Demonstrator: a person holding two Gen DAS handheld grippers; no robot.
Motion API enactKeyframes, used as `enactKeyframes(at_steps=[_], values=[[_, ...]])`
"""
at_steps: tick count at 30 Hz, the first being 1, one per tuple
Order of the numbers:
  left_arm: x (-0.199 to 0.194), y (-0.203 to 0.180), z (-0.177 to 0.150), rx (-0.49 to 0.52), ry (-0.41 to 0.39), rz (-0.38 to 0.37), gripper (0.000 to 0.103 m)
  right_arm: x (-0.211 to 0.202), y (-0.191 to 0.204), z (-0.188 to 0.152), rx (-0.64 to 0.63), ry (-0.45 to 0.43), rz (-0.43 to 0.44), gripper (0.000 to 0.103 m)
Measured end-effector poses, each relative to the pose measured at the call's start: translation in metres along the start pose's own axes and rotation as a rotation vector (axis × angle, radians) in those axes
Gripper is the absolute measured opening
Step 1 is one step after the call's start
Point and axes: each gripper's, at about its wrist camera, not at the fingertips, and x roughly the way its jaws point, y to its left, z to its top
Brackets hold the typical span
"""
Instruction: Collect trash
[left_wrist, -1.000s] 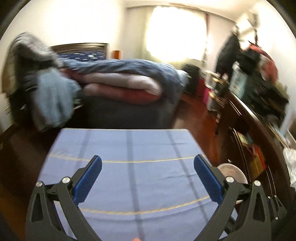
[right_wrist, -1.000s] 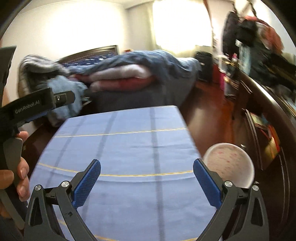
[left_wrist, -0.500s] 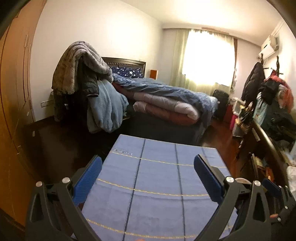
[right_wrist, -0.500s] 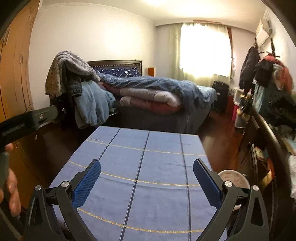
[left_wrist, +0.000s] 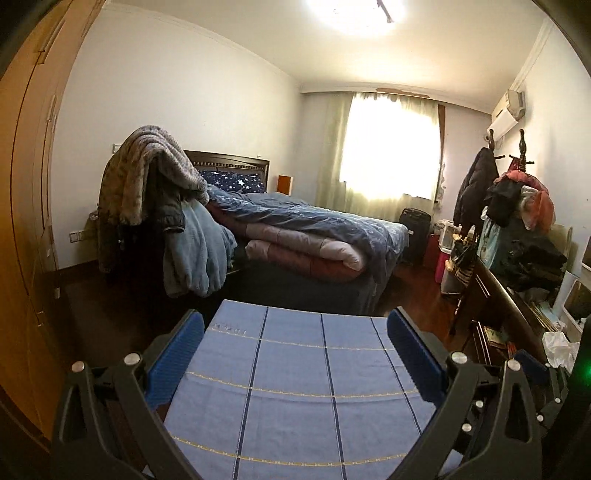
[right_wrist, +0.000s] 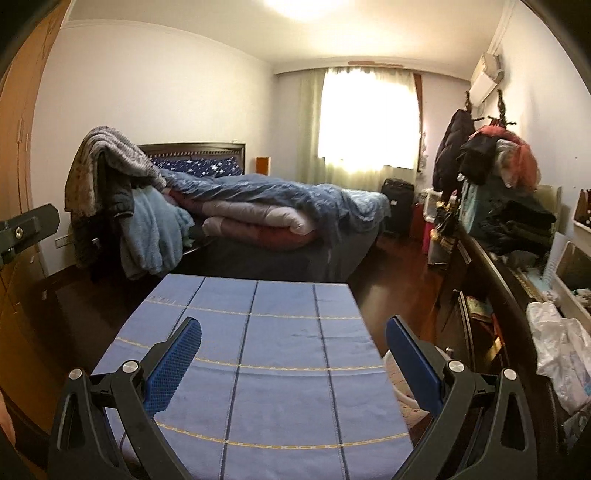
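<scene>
I hold my left gripper (left_wrist: 295, 354) and my right gripper (right_wrist: 293, 354) with blue-padded tongs spread wide, gripping nothing, above the blue cloth-covered table with dark stripes (right_wrist: 280, 332). A pale round bin (right_wrist: 397, 380) peeks out beside the table's right edge; crumpled white plastic (right_wrist: 561, 354) lies on the dark wooden dresser (right_wrist: 491, 291).

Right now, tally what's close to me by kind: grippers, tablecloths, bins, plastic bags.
Grippers: 2 (left gripper, right gripper, jaws open)
Blue tablecloth: 1
Bin, mostly hidden: 1
Crumpled white plastic bag: 1
Total: 5
</scene>
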Motion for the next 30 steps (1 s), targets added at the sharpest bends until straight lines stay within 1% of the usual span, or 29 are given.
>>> enactKeyframes(at_steps=[7,13,20,25,30], values=[[-0.011,-0.005,0.000,0.020,0.004,-0.029,0.100,-0.017,-0.004,0.005,0.003,-0.058,-0.047,0.100],[-0.026,0.000,0.000,0.019,-0.017,-0.024,0.100,-0.029,-0.002,0.011,-0.009,-0.093,-0.073,0.100],[-0.043,0.003,0.003,0.028,-0.054,0.000,0.100,-0.052,-0.008,0.024,-0.004,-0.132,-0.072,0.100],[-0.050,0.004,0.005,0.026,-0.059,0.002,0.100,-0.067,-0.008,0.030,-0.003,-0.162,-0.074,0.100],[-0.053,0.006,0.007,0.031,-0.055,-0.003,0.100,-0.072,-0.006,0.030,-0.008,-0.171,-0.066,0.100]])
